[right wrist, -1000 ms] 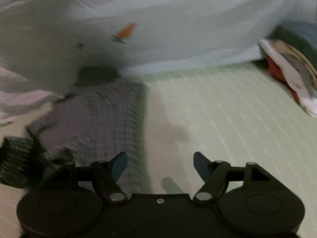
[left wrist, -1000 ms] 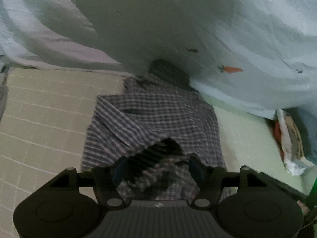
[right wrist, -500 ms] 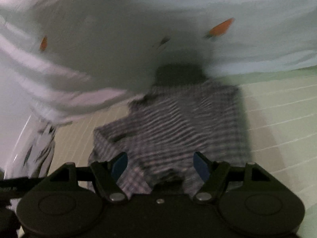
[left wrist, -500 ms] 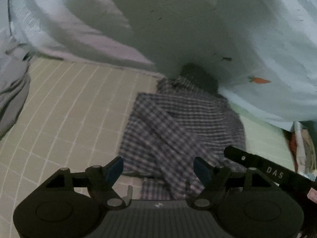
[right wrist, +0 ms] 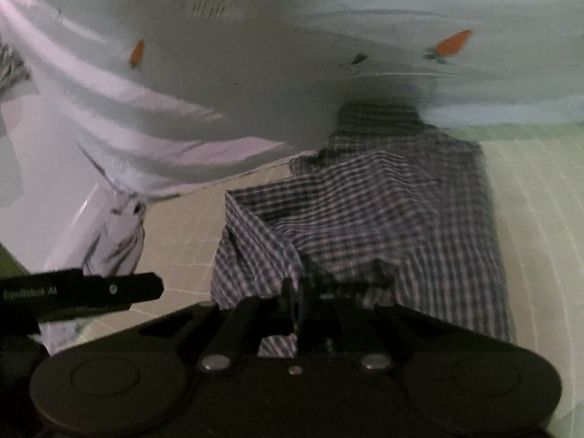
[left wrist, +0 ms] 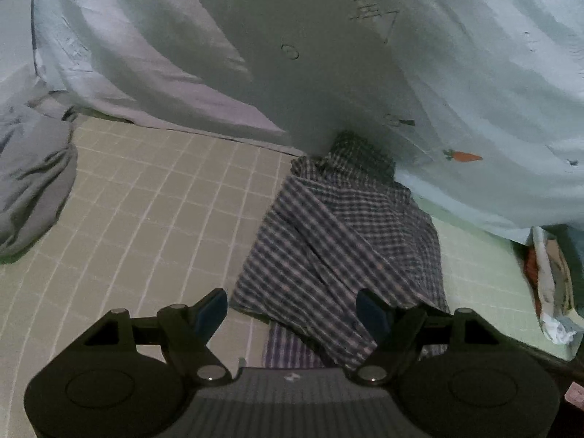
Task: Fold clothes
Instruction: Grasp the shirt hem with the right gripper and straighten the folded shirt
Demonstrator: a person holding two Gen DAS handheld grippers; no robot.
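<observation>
Checked shirt [left wrist: 346, 241] found partly folded on mat [left wrist: 146, 197], near hem bunched. Right gripper [right wrist: 328, 303] clenched on hem; left gripper [left wrist: 292, 314] released. Final folds outstanding.

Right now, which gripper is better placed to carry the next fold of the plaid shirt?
The right. The right gripper is shut on the near hem of the plaid shirt, so it could likely lift it straight away. The left gripper hangs open over the same hem, gripping nothing.

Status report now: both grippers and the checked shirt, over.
Left gripper open over shirt hem. Right gripper shut on checked shirt. Carrot-print sheet overhangs collar end.
</observation>
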